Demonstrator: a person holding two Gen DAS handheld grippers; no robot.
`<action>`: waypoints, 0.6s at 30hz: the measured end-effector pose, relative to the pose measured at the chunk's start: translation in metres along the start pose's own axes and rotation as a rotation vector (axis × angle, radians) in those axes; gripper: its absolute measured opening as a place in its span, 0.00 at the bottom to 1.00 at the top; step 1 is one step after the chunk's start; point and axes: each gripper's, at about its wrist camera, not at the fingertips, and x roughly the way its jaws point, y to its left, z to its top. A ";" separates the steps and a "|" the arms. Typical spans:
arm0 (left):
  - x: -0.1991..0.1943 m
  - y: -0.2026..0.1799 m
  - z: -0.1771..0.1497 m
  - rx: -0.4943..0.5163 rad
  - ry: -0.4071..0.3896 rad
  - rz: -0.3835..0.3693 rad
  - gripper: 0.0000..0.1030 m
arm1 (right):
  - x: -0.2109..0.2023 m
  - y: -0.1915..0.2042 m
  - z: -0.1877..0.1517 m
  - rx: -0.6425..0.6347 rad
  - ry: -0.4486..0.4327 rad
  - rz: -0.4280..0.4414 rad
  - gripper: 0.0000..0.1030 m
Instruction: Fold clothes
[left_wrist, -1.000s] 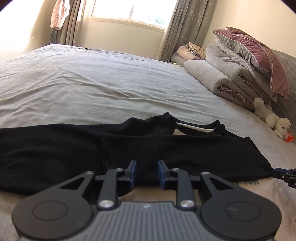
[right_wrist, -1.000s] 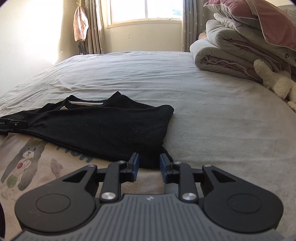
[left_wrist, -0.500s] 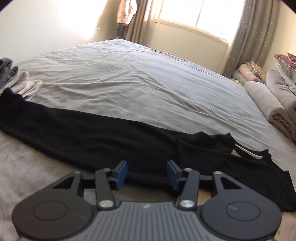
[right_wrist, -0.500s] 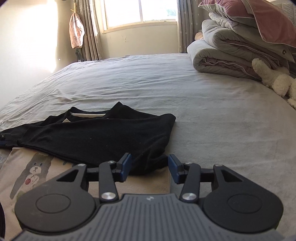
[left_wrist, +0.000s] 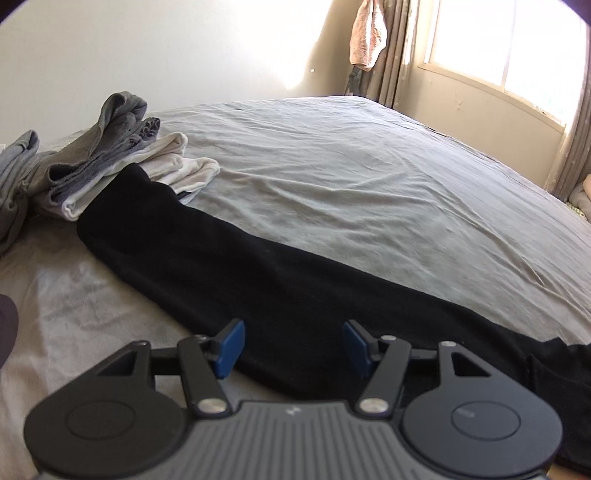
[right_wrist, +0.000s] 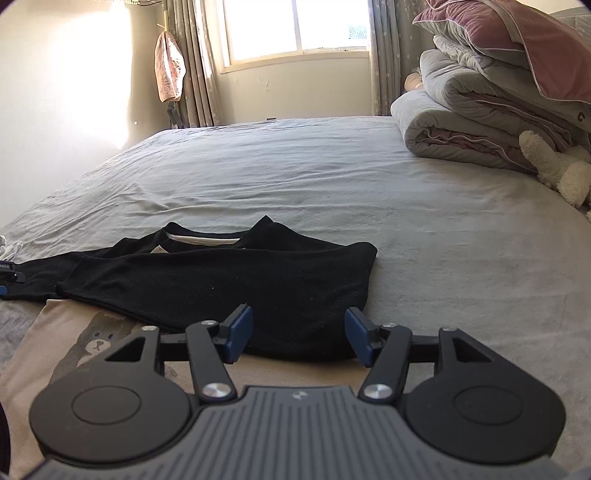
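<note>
So we've got a black garment (right_wrist: 229, 280) stretched long across the grey bed sheet (right_wrist: 332, 177), and it's lying partly on top of a beige piece with a cartoon bear print (right_wrist: 94, 341), which sits nearest to us in the right wrist view. The collar end with a pale inner band faces the far side of the bed.

Our right gripper (right_wrist: 298, 338) hovers just above the near edge of the black garment's right end. Its jaws are opening, the blue pads aren't pressing on anything, and the cloth just shows in the gap behind them.

Our left gripper (left_wrist: 293, 349) is over the long part of the same black garment (left_wrist: 258, 280), which runs diagonally away toward a pile of grey and white clothes (left_wrist: 110, 166) at the left edge of the bed. The far end of the black piece rests against that pile. Those jaws are opening too, released, with only cloth visible below them.

In the background there's a stack of folded quilts and pillows (right_wrist: 491, 96), a cream plush toy (right_wrist: 557, 170) beside it, a window (right_wrist: 295, 29) and a pink cloth hanging by the curtain (right_wrist: 169, 70).
</note>
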 end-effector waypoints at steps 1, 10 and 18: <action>0.003 0.003 0.001 -0.027 -0.007 0.002 0.59 | 0.000 0.000 0.000 0.000 0.001 0.001 0.60; 0.016 0.021 0.001 -0.187 -0.091 -0.030 0.25 | 0.006 -0.001 -0.006 -0.021 0.026 -0.025 0.62; 0.013 0.035 0.000 -0.291 -0.162 -0.083 0.01 | 0.004 0.001 -0.006 -0.017 0.022 -0.018 0.62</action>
